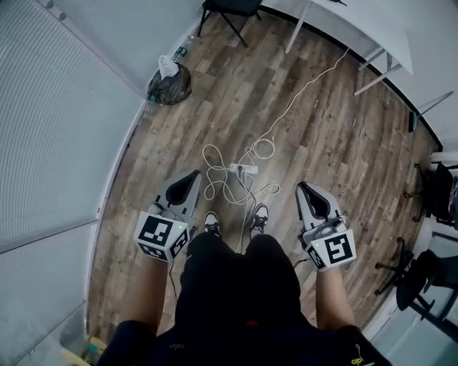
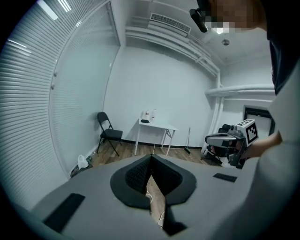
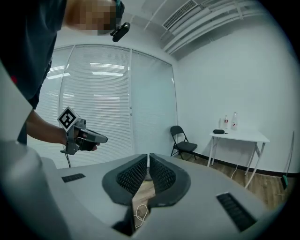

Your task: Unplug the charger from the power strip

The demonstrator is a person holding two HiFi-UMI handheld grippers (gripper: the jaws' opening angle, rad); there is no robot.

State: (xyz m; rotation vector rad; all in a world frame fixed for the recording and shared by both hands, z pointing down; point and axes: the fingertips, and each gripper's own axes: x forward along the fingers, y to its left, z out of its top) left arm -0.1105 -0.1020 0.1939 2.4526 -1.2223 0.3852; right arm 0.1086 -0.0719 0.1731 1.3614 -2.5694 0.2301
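Observation:
A white power strip (image 1: 244, 169) lies on the wooden floor just ahead of the person's shoes, amid loops of white cable (image 1: 215, 174). A small white block sits at its left end; it is too small to tell if this is the charger. My left gripper (image 1: 193, 176) hangs well above the floor to the strip's left, jaws shut on nothing (image 2: 151, 157). To the strip's right my right gripper (image 1: 303, 187) is held at a similar height, also shut and empty (image 3: 148, 157). Each gripper shows in the other's view: the right gripper (image 2: 221, 139), the left gripper (image 3: 95, 137).
A long white cord (image 1: 308, 82) runs from the strip toward a white table (image 1: 361, 32) at the back. A black folding chair (image 1: 230, 10) and a dark bag (image 1: 170, 86) stand by the blinds-covered glass wall (image 1: 57, 121). Office chairs (image 1: 429, 275) crowd the right side.

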